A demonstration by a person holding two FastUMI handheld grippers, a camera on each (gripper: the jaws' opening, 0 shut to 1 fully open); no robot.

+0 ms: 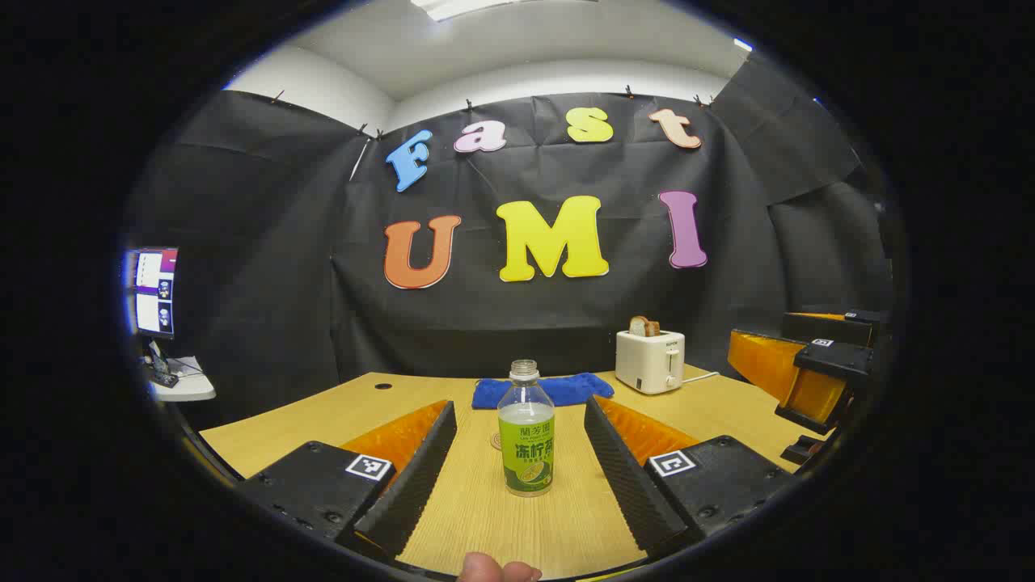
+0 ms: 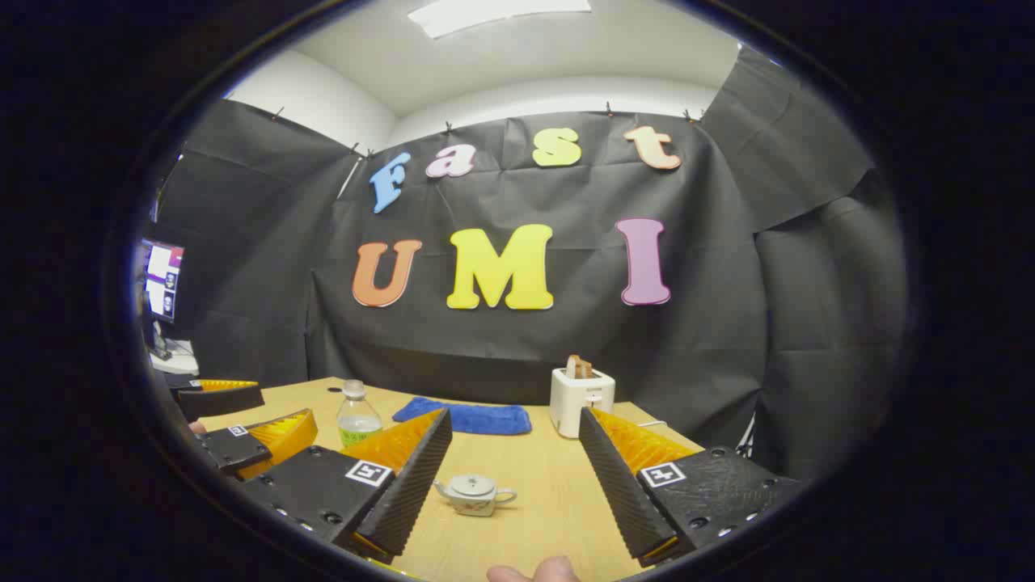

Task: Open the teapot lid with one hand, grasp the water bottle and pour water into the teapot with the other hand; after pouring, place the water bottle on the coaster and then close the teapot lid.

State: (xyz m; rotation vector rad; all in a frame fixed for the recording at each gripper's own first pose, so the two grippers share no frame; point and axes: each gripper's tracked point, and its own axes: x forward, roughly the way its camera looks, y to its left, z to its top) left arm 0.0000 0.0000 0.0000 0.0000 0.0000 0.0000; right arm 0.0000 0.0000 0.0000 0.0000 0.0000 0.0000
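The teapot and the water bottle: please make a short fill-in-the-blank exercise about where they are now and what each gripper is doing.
1. The teapot stands on the table with its lid ____.
2. The water bottle stands upright between the left gripper's open fingers and has no ____ on its neck.
3. The right gripper is ____, with the teapot between its fingers but not touched.
4. Behind the bottle lies a blue ____.

Missing words: on; cap; open; cloth
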